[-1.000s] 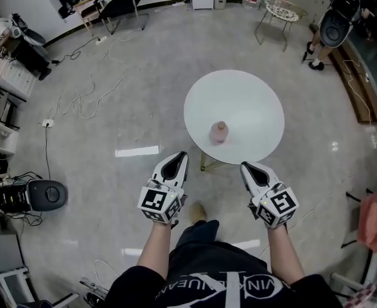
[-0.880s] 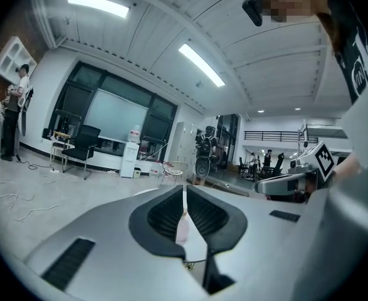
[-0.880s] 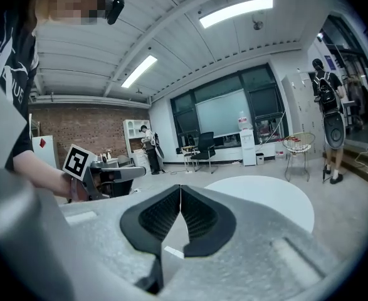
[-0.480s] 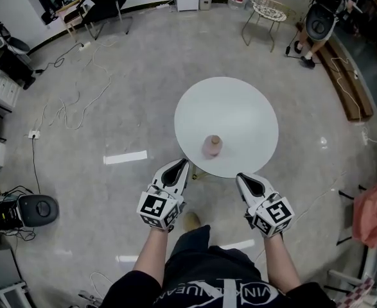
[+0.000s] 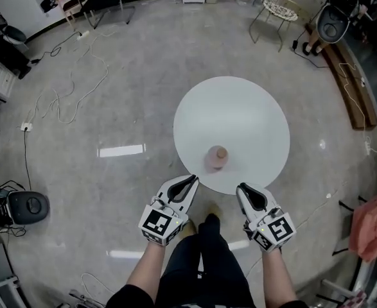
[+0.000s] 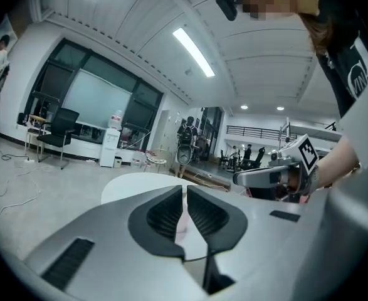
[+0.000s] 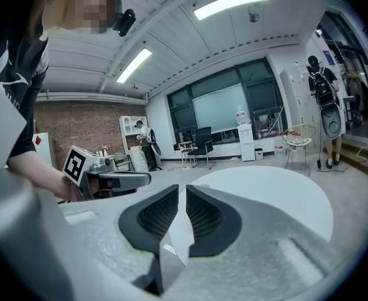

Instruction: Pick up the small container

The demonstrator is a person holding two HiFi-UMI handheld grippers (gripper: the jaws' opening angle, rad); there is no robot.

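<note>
While the small container (image 5: 218,157) stands upright near the round table's (image 5: 239,101) near edge, ahead between both grippers, the left gripper (image 5: 191,180) is closed and empty. The right gripper's (image 5: 242,189) jaws, just starting to part, hold nothing.

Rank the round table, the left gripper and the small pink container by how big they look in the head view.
1. Round table, clearly largest.
2. Left gripper, though nearness to the camera enlarges it.
3. Small pink container, smallest.
</note>
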